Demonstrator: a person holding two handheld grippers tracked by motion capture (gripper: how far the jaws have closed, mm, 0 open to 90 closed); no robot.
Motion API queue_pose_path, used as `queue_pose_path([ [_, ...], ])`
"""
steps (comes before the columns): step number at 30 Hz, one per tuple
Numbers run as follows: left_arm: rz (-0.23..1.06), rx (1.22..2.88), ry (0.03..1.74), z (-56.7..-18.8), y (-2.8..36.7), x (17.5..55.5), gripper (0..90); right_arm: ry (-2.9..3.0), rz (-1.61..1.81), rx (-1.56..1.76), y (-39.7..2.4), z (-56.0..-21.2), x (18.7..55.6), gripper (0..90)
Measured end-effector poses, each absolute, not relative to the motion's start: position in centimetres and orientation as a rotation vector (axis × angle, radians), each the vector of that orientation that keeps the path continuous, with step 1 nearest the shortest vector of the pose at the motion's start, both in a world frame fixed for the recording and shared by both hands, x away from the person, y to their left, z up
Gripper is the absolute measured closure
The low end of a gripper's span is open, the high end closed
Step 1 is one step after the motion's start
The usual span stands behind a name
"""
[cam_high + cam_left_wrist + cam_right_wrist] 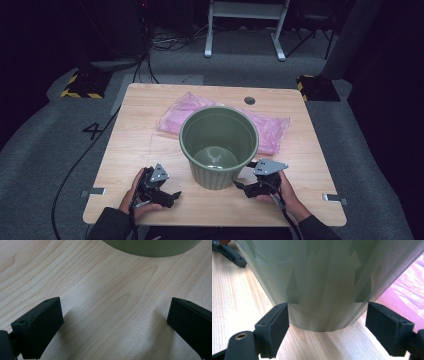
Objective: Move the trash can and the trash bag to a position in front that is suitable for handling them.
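Now the ribbed green plastic pot (219, 145) stands mid-counter (140, 125) on crinkled pink film (272, 127); right gripper (325, 322) fingers straddle its base, released, left gripper (113, 322) likewise.

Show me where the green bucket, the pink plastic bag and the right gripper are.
green bucket (218, 172): high view, on its ribbed front wall.
pink plastic bag (272, 129): high view, on the part right of the bucket.
right gripper (325, 322): right gripper view, midway between its fingertips.

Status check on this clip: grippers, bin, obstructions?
Left gripper open, empty, on the table. Right gripper open, jaws flanking the green bin base, no clamp. Pink bag behind the bin.
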State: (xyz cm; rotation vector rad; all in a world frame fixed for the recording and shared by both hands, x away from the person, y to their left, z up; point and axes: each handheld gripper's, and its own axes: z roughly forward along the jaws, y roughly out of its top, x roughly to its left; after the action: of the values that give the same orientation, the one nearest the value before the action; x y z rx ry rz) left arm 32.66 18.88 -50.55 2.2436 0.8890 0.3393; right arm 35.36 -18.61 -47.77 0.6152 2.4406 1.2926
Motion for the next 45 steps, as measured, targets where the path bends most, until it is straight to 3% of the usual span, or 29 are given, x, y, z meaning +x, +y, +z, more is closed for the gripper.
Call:
queue_pose_path([
  [9, 0.339, 2.243, 0.889, -50.6, 18.9, 32.7, 0.0, 2.444, 1.293, 0.606, -19.9, -47.2, 35.6, 21.1],
  [12, 0.339, 2.243, 0.889, -50.6, 18.9, 32.7, 0.0, 2.413, 1.289, 0.628, -21.2, -46.8, 35.6, 25.6],
  [16, 0.338, 2.249, 0.887, -50.5, 18.8, 32.7, 0.0, 2.28, 1.259, 0.719, -25.4, -45.7, 36.5, 40.6],
  [19, 0.338, 2.248, 0.883, -50.5, 18.7, 32.8, 0.0, 2.223, 1.262, 0.75, -27.0, -45.1, 37.1, 44.5],
  [23, 0.337, 2.248, 0.882, -50.5, 18.6, 32.8, 0.0, 2.198, 1.248, 0.766, -27.7, -44.9, 37.8, 42.5],
  [26, 0.338, 2.246, 0.881, -50.5, 18.4, 32.8, 0.0, 2.21, 1.212, 0.79, -28.1, -45.1, 38.9, 35.6],
  [32, 0.338, 2.251, 0.875, -50.5, 18.0, 32.7, 0.1, 2.267, 1.159, 0.814, -27.8, -46.0, 40.5, 36.1],
  [34, 0.338, 2.252, 0.87, -50.5, 17.8, 32.7, 0.1, 2.272, 1.15, 0.826, -27.8, -46.3, 40.8, 39.9],
  [35, 0.336, 2.254, 0.862, -50.5, 17.4, 32.7, 0.1, 2.283, 1.122, 0.835, -27.7, -46.7, 41.2, 52.8],
  [37, 0.332, 2.255, 0.857, -50.5, 17.1, 32.6, 0.1, 2.289, 1.101, 0.841, -27.6, -46.9, 41.4, 57.0],
  [38, 0.33, 2.257, 0.856, -50.5, 16.7, 32.6, 0.1, 2.308, 1.087, 0.847, -27.6, -47.3, 41.8, 64.7],
  [45, 0.33, 2.252, 0.86, -50.5, 15.3, 32.4, 0.1, 2.36, 1.059, 0.83, -27.4, -48.3, 42.3, 81.1],
])
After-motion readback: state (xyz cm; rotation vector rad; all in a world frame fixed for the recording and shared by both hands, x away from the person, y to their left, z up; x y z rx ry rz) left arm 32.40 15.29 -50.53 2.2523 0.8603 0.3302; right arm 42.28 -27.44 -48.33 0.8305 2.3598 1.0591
